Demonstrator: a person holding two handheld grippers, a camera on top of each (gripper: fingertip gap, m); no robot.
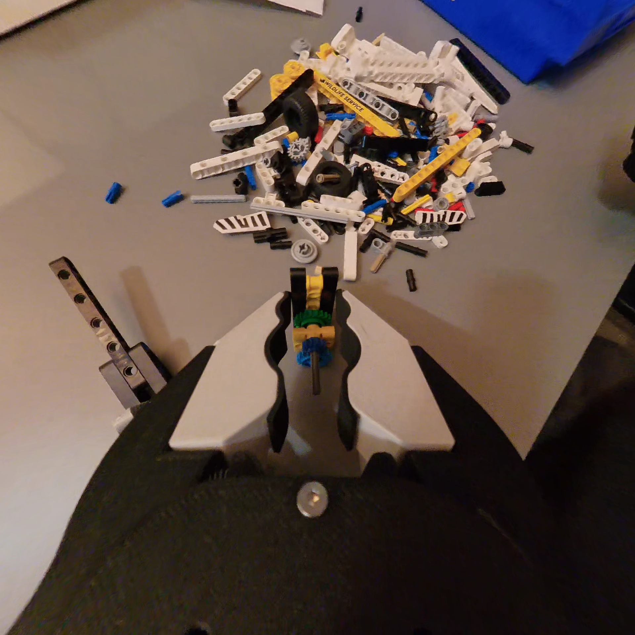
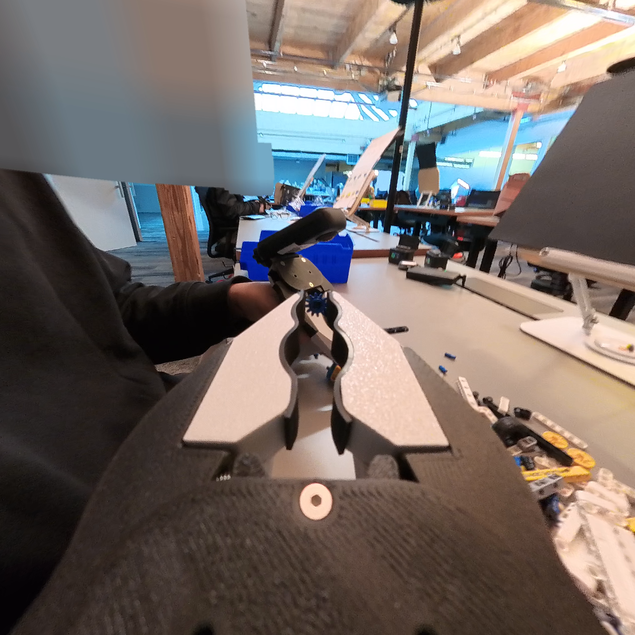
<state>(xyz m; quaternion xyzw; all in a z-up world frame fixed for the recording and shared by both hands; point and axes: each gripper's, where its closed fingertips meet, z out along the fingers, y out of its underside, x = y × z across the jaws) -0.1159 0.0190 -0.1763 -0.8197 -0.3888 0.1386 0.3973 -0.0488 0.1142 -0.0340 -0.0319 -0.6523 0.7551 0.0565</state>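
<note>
Low in the middle of the left wrist view, the left gripper (image 1: 313, 299) pinches a small brick assembly (image 1: 313, 309): two black beams with a yellow piece between them, a green gear, a tan connector and blue gears on a dark axle. The pads press the black beams from both sides. Above it, across the upper centre of the frame, a pile of loose bricks (image 1: 360, 144) lies on the grey table (image 1: 103, 120), with two blue pins (image 1: 113, 192) apart at the left and a grey round piece (image 1: 304, 250) just beyond the fingertips. A blue bag (image 1: 549, 34) fills the upper right corner.

At the centre of the right wrist view, the right gripper (image 2: 315, 302) holds a small blue gear (image 2: 314, 301) between its fingertips, jaws narrowed onto it. Just behind it is the other gripper, held in a dark-sleeved hand (image 2: 251, 302). A blue bin (image 2: 330, 257) stands farther back on the table.
</note>
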